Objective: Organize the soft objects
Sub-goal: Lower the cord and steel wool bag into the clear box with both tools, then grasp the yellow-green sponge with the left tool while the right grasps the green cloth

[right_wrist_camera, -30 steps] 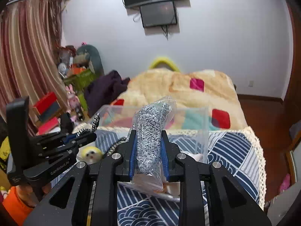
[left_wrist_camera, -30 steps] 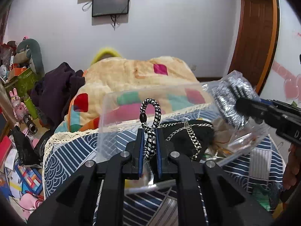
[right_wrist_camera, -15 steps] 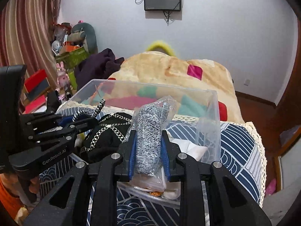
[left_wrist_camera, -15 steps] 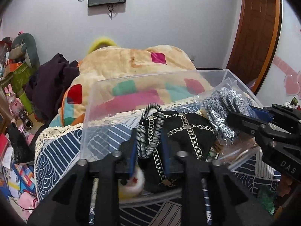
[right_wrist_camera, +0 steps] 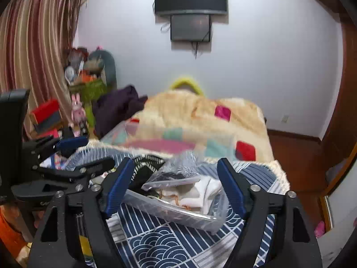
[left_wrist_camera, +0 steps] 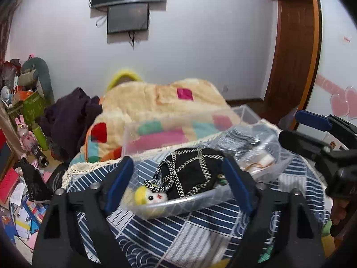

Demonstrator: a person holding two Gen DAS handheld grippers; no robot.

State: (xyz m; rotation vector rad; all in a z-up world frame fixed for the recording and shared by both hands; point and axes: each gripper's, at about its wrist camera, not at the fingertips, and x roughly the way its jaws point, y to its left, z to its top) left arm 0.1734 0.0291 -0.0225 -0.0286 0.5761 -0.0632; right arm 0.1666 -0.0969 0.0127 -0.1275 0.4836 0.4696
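We list one clear bin (left_wrist_camera: 189,203) on the bed holding doll (left_wrist_camera: 154,197) and bagged knit (right_wrist_camera: 178,174), dead ahead of our left gripper (left_wrist_camera: 178,187) and right gripper (right_wrist_camera: 174,185), both spread wide and empty.

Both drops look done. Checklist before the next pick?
1. Left tongs open, nothing held: ok.
2. Right tongs open, nothing held: ok.
3. Doll inside the bin: ok.
4. Bagged item in the bin: ok, lying on white cloth.
5. Doll's cord free of the left tongs: ok.
6. Next soft item on the bed: cannot tell, none in view.
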